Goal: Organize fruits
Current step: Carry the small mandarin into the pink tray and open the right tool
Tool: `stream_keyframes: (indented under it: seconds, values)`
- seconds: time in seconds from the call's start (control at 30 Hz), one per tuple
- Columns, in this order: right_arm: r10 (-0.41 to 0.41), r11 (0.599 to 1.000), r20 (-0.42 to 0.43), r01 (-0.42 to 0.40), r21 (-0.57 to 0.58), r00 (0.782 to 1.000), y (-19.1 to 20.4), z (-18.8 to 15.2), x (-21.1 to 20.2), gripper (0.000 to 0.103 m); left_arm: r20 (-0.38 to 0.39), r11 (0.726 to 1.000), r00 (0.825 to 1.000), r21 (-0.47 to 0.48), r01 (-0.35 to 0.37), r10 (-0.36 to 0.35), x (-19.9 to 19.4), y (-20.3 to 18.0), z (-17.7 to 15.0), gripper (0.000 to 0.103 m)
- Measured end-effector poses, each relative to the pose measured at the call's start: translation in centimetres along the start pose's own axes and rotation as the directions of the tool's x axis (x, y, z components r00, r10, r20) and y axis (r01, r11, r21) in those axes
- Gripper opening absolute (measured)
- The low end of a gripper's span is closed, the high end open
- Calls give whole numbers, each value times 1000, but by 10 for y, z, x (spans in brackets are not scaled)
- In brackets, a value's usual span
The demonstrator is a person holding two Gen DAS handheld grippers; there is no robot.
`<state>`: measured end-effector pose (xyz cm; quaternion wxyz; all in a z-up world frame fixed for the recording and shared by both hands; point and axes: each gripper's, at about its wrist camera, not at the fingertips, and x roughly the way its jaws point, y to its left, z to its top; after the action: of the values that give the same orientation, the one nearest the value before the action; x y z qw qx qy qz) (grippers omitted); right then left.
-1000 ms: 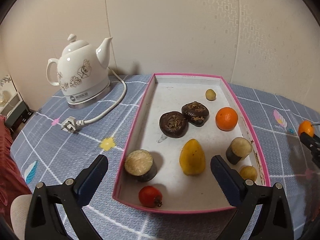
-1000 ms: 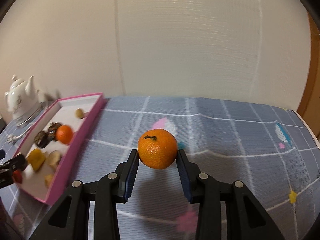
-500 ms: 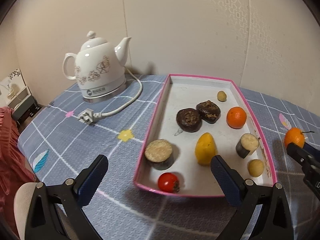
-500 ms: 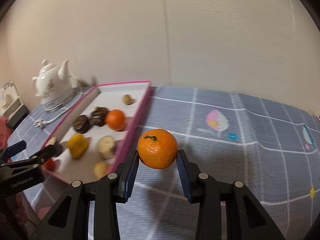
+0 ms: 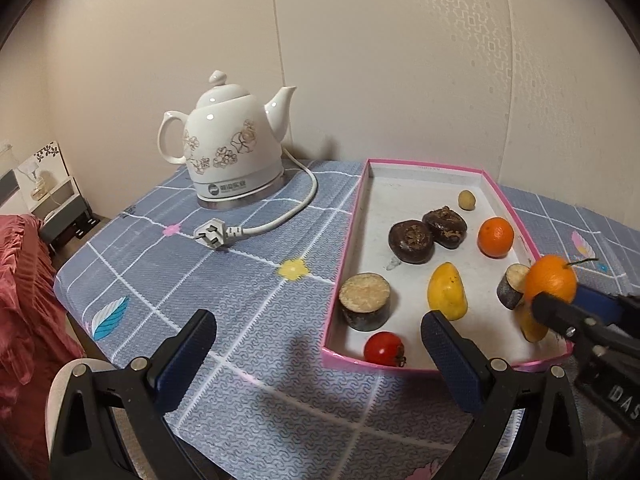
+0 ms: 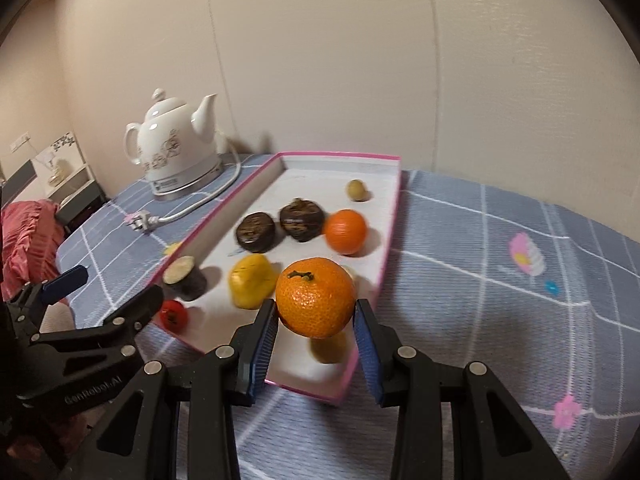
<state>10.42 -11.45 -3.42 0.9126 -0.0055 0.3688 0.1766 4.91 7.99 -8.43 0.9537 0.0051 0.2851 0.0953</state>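
Right wrist view: the right tongs clamp a mandarin above the near end of the pink tray. Left of the tray, the left tongs gape wide, holding nothing, above the desk.

In the right wrist view the held tangerine hides most of a pale fruit behind it and part of a blurred yellow one below. In the left wrist view it covers part of the cut stub, and the right gripper runs off the picture's edge.
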Motion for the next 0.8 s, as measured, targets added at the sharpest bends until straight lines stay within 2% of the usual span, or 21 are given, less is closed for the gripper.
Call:
stream_keyframes:
  seconds: [0.17, 0.37, 0.5, 0.63, 0.8]
  values:
    - [43, 999, -48, -43, -1, 998, 10, 0, 14, 40, 7, 1000, 1000, -30, -7, 7, -1, 10, 0, 103]
    - [42, 999, -123, -39, 31, 991, 10, -1, 35, 41, 50, 997, 996, -19, -74, 75, -4, 17, -2, 103]
    - [8, 1000, -114, -5, 23, 993, 9, 2, 37, 41, 39, 998, 997, -21, -63, 64, -1, 18, -3, 103]
    - [26, 999, -111, -23, 28, 994, 8, 1, 33, 43, 26, 998, 998, -29, -58, 59, 1, 18, -3, 103]
    - [29, 999, -68, -27, 31, 997, 8, -2, 16, 43, -14, 998, 999, -57, -31, 30, 5, 21, -4, 103]
